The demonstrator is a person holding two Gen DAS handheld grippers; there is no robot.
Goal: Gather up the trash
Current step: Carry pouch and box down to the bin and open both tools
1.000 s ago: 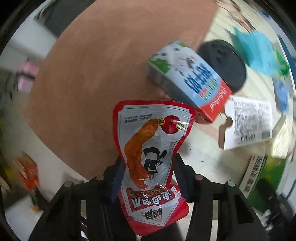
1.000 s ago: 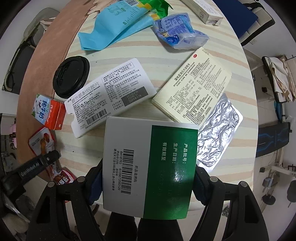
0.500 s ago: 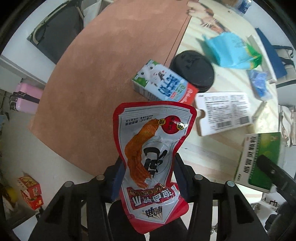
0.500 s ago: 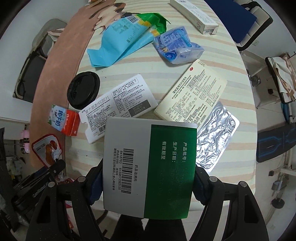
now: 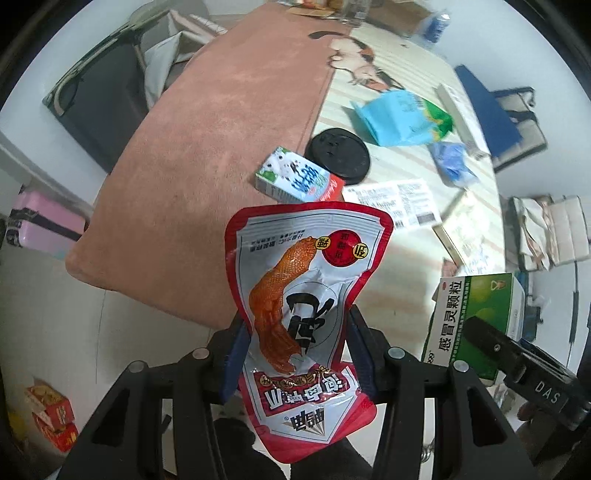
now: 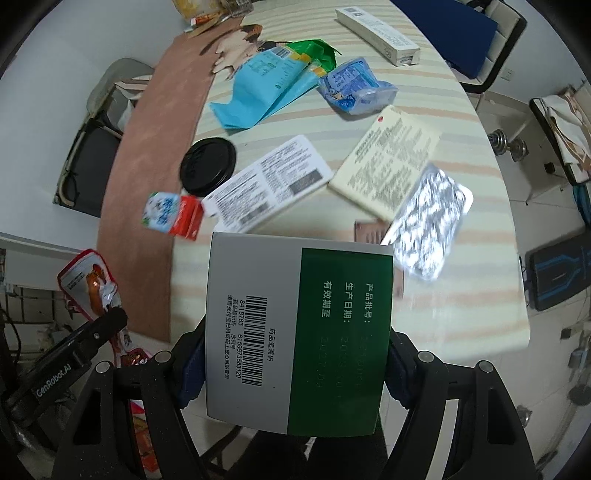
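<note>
My left gripper [image 5: 295, 350] is shut on a red and white snack pouch [image 5: 303, 295], lifted high above the table's near edge. The same snack pouch [image 6: 88, 284] shows at the left of the right wrist view. My right gripper [image 6: 295, 363] is shut on a green and white medicine box [image 6: 295, 332], also held in the air; that medicine box [image 5: 476, 321] appears at the lower right of the left wrist view. Below, on the round striped table [image 6: 461, 314], lie a small milk carton [image 6: 173, 214], a black lid [image 6: 207, 166] and a flattened white box [image 6: 269, 184].
More litter on the table: a blue bag [image 6: 266, 85], a blue crumpled packet [image 6: 354, 88], a cream leaflet [image 6: 388, 166], a foil blister sheet [image 6: 428, 229], a long white box [image 6: 376, 31]. A brown cloth [image 5: 221, 147] covers the table's left side. Chairs and a pink case [image 5: 40, 221] stand around.
Both grippers have risen with their loads, so the table looks smaller and farther. The left view has tilted to take in more of the table and the right gripper's box.
</note>
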